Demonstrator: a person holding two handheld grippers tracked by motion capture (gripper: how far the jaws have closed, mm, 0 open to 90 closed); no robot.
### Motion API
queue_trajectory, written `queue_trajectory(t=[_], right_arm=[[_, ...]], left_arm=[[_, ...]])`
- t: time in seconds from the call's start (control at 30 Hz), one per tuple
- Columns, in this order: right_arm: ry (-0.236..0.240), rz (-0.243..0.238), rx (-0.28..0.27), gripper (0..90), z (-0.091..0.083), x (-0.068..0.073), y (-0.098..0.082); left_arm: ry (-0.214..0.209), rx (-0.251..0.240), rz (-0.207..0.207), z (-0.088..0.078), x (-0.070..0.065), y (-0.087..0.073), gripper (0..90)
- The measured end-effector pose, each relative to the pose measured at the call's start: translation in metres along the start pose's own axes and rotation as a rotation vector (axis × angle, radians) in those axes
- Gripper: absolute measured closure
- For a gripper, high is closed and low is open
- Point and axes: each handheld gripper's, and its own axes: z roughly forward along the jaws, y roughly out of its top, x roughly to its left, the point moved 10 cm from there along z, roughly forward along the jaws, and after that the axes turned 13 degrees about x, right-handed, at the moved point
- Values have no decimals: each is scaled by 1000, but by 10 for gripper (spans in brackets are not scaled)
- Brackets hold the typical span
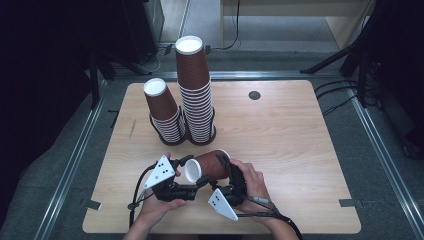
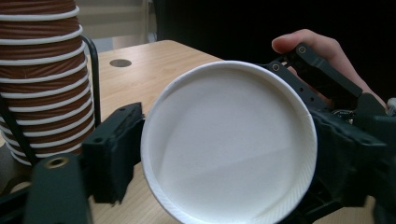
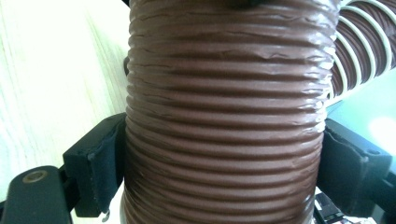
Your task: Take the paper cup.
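A brown ribbed paper cup (image 1: 212, 165) lies on its side above the table's near edge, held between both grippers. Its white open mouth (image 2: 229, 144) faces my left gripper (image 1: 194, 171), whose jaws stand on either side of the rim and touch it. My right gripper (image 1: 223, 172) is shut across the cup's ribbed body (image 3: 224, 121), a pad pressed on each side. Behind it stand a tall stack of upside-down cups (image 1: 195, 90) and a shorter stack (image 1: 164, 112), which leans left.
Both stacks stand in a black wire holder (image 1: 182, 137) at the middle left of the wooden table (image 1: 280, 130). A small dark round disc (image 1: 254, 95) sits near the far edge. Cables trail from both grippers toward the near edge.
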Motion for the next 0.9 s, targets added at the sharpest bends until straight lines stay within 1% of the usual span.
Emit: queue_trajectory(t=[0.1, 0.23, 0.4, 0.43, 0.5, 0.57, 0.67, 0.73, 0.83, 0.9], right_arm=[[-7, -5, 2, 129, 0, -1, 0], [-2, -7, 7, 123, 0, 1, -1], [8, -18, 13, 97, 1, 1, 1], [9, -11, 12, 92, 1, 1, 2], [13, -9, 6, 72, 0, 1, 2], [17, -8, 3, 32, 0, 1, 2], [28, -3, 6, 5, -1, 2, 0], [26, -11, 0, 0, -2, 1, -1], [24, 0, 2, 0, -3, 0, -2], [13, 4, 2, 0, -4, -4, -2]], left_arm=[[-2, 3, -2, 0, 0, 0, 217], [-22, 10, -12, 0, 2, -1, 224], [-51, -7, -38, -2, 5, 0, 231], [-54, -13, -40, -3, 5, 0, 233], [-50, -22, -38, -4, 5, 1, 234], [-46, -24, -36, -5, 6, 2, 235], [-42, -30, -35, -7, 9, 2, 236], [-39, -38, -38, -9, 10, 2, 236], [-30, -51, -47, -11, 13, 3, 236], [-21, -55, -43, -13, 15, 4, 237]])
